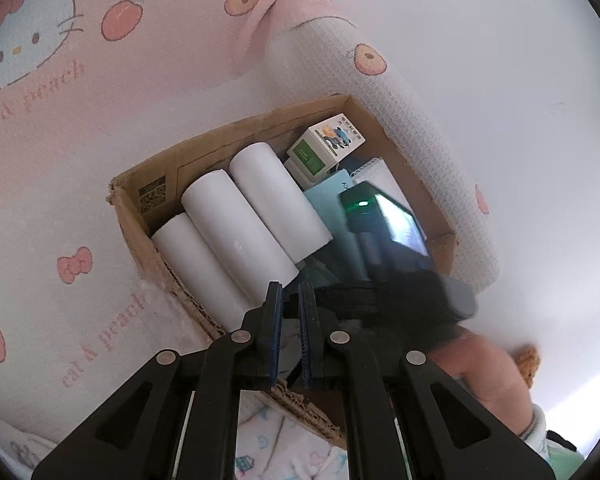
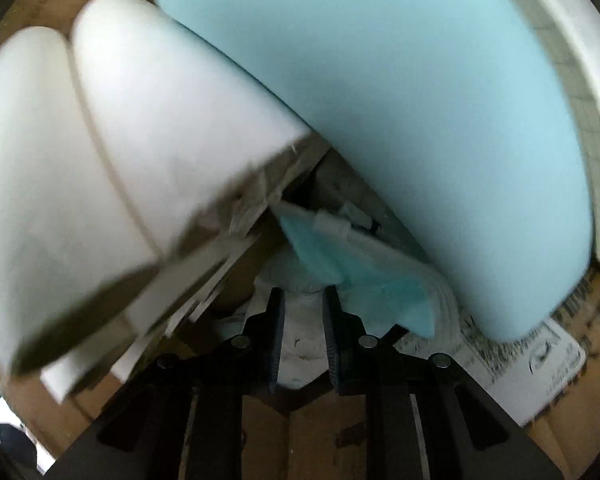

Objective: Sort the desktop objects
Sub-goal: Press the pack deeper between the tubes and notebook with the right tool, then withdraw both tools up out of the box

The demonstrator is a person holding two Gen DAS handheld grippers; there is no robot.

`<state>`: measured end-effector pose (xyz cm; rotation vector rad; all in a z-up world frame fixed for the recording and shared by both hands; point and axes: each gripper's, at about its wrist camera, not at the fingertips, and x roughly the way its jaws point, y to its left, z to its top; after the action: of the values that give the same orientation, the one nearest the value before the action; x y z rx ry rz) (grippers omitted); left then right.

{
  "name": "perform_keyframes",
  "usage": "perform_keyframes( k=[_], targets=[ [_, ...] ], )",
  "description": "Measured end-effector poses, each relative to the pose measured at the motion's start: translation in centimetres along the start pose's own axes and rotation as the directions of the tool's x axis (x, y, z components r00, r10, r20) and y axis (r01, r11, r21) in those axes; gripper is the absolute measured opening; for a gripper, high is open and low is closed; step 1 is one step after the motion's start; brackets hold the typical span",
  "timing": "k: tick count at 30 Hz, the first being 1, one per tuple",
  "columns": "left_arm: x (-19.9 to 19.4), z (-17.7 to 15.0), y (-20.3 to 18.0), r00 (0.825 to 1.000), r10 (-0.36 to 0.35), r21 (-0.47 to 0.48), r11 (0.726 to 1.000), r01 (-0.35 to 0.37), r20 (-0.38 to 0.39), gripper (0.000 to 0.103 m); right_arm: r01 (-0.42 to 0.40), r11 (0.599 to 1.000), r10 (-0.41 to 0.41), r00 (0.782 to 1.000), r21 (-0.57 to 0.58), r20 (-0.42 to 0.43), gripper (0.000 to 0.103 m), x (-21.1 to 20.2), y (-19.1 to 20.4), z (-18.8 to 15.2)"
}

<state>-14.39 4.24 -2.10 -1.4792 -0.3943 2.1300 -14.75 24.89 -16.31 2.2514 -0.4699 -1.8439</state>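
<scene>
A cardboard box (image 1: pixel 148 216) lies on the pink cartoon-print cloth. It holds three white paper rolls (image 1: pixel 236 236), a small green-and-white carton (image 1: pixel 324 148) and a light blue flat item (image 1: pixel 328 204). My left gripper (image 1: pixel 290 292) hovers over the box's near edge, its jaws a narrow gap apart, empty. My right gripper (image 2: pixel 303 296) is deep inside the box, seen from the left wrist as a black body (image 1: pixel 384 232). Its jaws close around a white crumpled object (image 2: pixel 303 340), beside teal-and-white packets (image 2: pixel 340 256), the white rolls (image 2: pixel 140 128) and the blue item (image 2: pixel 420 120).
A rolled white textured mat (image 1: pixel 412 128) lies against the box's far side. A person's hand (image 1: pixel 488 376) shows at lower right. A shipping label (image 2: pixel 532 360) is stuck on the box's inner cardboard wall.
</scene>
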Motion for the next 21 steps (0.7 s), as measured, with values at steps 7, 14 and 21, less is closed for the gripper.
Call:
perform_keyframes(
  k=[7, 14, 21],
  targets=[
    [0.2, 0.6, -0.6, 1.0, 0.02, -0.026, 0.999, -0.021, -0.011, 0.025, -0.159, 0.986, 0.163, 0.983, -0.05, 0.084, 0.016, -4.9, -1.2, -2.6],
    [2.1, 1.2, -3.1, 0.999, 0.026, -0.021, 0.999, -0.027, -0.046, 0.031, -0.109, 0.991, 0.127, 0.957, -0.082, 0.26, 0.016, -11.5, -4.3, -5.0],
    [6.9, 0.7, -6.5, 0.988, 0.073, 0.004, 0.997, -0.073, -0.139, 0.032, -0.119, 0.99, 0.137, 0.932, -0.073, 0.336, 0.018, -14.0, -7.4, -3.0]
  ],
)
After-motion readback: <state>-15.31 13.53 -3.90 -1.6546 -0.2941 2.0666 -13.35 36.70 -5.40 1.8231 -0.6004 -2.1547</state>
